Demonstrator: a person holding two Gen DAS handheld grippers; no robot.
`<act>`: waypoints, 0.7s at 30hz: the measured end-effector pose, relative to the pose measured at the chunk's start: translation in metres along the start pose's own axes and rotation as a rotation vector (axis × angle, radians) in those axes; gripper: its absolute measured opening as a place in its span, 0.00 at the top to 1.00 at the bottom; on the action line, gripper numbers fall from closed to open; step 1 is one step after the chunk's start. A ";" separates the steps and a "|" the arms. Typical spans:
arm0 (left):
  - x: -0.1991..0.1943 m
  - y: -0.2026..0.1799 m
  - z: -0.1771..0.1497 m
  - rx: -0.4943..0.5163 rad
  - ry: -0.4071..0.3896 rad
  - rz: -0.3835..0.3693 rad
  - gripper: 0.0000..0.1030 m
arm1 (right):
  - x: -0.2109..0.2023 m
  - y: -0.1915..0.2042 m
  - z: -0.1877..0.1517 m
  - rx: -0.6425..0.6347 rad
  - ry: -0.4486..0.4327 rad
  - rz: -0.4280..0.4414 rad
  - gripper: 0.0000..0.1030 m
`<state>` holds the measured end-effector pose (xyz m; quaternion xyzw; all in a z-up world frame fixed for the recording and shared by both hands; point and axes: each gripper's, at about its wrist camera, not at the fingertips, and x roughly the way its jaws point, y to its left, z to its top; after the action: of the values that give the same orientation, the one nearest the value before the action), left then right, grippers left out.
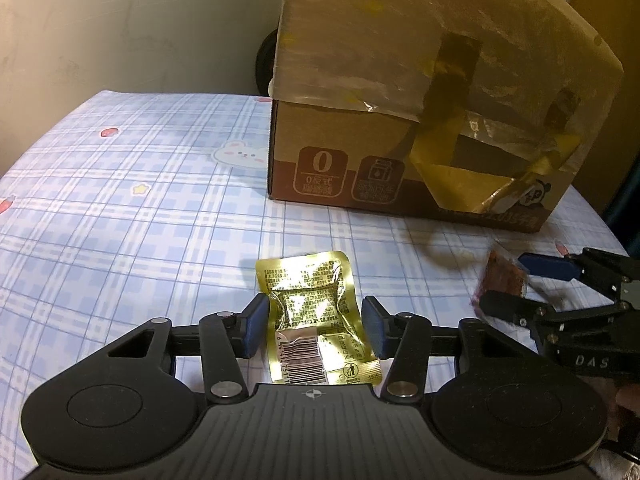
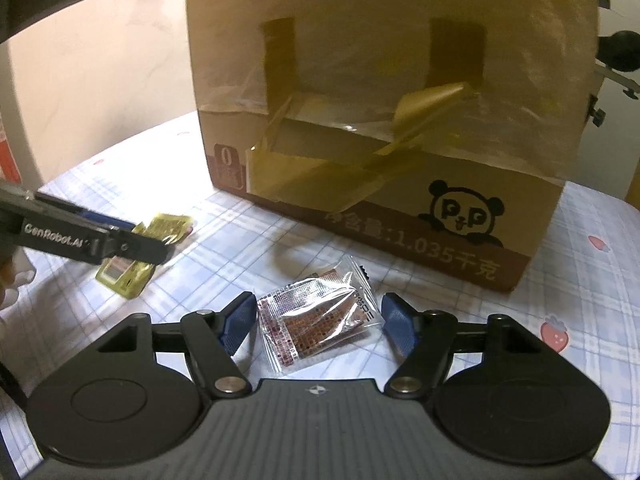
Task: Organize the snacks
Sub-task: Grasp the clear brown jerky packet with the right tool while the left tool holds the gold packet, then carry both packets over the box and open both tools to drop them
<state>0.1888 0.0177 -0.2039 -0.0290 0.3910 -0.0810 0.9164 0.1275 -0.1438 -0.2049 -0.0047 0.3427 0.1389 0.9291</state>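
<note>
Both snacks are still lying on the checked tablecloth (image 1: 120, 200) of the table, in front of the cardboard box (image 2: 400, 100), so by the look of it nothing is sorted yet.

The left hand-held gripper (image 1: 312, 326) is straddling the gold foil packet (image 1: 316, 312); its left pad seems to be touching the packet's edge while the right one is standing just clear, so no grip is made.

The right hand-held gripper (image 2: 318, 324) is standing open around the clear-wrapped brown snack (image 2: 320, 320), both pads apart from it.

The box's taped front is showing a torn opening; both packets are probably going there, with grasping, lifting and placing all left to do.
</note>
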 end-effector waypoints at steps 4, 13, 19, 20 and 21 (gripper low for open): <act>-0.005 -0.003 -0.001 0.006 -0.008 -0.005 0.49 | -0.003 0.000 -0.001 0.002 -0.009 -0.001 0.31; -0.025 -0.008 0.002 0.027 -0.034 -0.019 0.49 | -0.020 -0.007 -0.003 0.058 -0.017 -0.013 0.31; -0.039 -0.012 0.008 0.040 -0.060 -0.037 0.49 | -0.053 -0.018 0.000 0.080 -0.057 -0.030 0.31; -0.043 -0.013 0.010 0.048 -0.069 -0.039 0.49 | -0.061 -0.021 0.002 0.084 -0.071 -0.035 0.31; -0.046 -0.015 0.012 0.056 -0.080 -0.043 0.49 | -0.066 -0.024 0.005 0.085 -0.083 -0.040 0.31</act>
<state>0.1640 0.0112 -0.1610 -0.0150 0.3511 -0.1105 0.9297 0.0886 -0.1829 -0.1608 0.0335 0.3091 0.1057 0.9445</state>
